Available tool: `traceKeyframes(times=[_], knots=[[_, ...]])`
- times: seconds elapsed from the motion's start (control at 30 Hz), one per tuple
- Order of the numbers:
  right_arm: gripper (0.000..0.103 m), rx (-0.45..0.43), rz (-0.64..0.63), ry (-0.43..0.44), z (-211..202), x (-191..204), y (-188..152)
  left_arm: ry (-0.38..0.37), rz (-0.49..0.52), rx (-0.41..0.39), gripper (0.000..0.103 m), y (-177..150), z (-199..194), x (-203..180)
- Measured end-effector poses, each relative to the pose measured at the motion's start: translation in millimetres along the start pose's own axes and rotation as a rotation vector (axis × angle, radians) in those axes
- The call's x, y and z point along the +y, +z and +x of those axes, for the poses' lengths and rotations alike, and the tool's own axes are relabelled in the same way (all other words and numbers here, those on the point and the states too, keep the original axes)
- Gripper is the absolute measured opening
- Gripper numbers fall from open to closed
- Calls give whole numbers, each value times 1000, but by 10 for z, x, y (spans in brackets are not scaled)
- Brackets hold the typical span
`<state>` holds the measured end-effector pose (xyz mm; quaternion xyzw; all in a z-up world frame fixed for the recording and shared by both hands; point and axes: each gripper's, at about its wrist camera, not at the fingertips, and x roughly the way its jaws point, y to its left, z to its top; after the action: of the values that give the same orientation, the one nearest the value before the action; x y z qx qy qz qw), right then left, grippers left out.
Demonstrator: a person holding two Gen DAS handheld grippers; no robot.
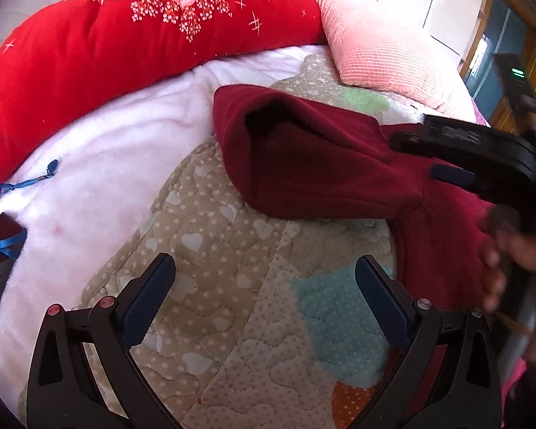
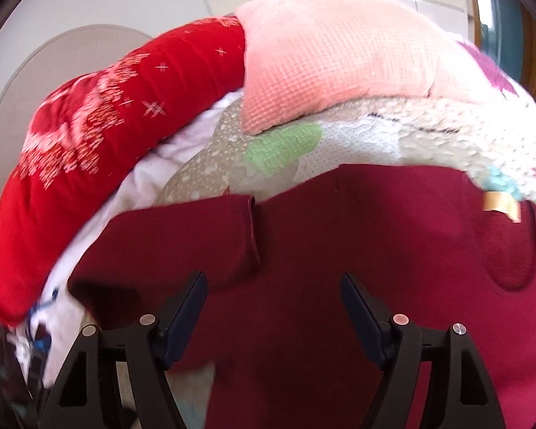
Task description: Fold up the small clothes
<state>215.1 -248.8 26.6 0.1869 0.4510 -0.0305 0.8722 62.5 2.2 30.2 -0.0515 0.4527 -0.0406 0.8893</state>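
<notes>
Both of my claws sit at the bottom of what I see. My left claw point(image 1: 264, 295) is spread wide with nothing between its fingers. It hangs over the quilt point(image 1: 211, 250) on the bed, which is tan with little white hearts and has blue, green and orange patches.

My right claw point(image 2: 273, 309) is released too, and its fingers stand apart with nothing pinched. It hangs just above the dark red top point(image 2: 393, 250), and I cannot tell if the tips touch the cloth. From the left claw's camera I can see that right claw point(image 1: 443, 159) over the top, with my hand point(image 1: 511, 261) holding it.

The dark red top point(image 1: 321, 168) lies flat on the quilt. One sleeve point(image 1: 264, 136) sticks out to the side, and its open end shows a dark hole. A small tan tag point(image 2: 500, 205) sits near the neck.

Beside the quilt lies a fluffy white blanket point(image 1: 118, 150) with a blue ribbon point(image 1: 21, 186) on it.

Farther back are a big red blanket point(image 1: 125, 35) with pink flowers and a pink pillow point(image 1: 371, 46), side by side. Behind them is a white wall point(image 2: 132, 0).
</notes>
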Motion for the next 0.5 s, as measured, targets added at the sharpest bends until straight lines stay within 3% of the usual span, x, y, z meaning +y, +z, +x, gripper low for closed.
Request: traceKeyframes(times=[0.07, 0.13, 0.2, 0.3, 0.5], knots=[[74, 25, 2, -5, 177, 35, 55, 5, 2, 13, 101, 7, 44, -14], [62, 4, -36, -26, 272, 118, 74, 9, 2, 13, 101, 17, 54, -15], [34, 8, -88, 3, 336, 230, 78, 8, 0, 11, 101, 24, 57, -16], [10, -7, -173, -37, 318, 366, 32, 9, 0, 16, 101, 51, 75, -9], [9, -160, -202, -68, -486, 227, 39, 24, -6, 5, 101, 73, 79, -5]])
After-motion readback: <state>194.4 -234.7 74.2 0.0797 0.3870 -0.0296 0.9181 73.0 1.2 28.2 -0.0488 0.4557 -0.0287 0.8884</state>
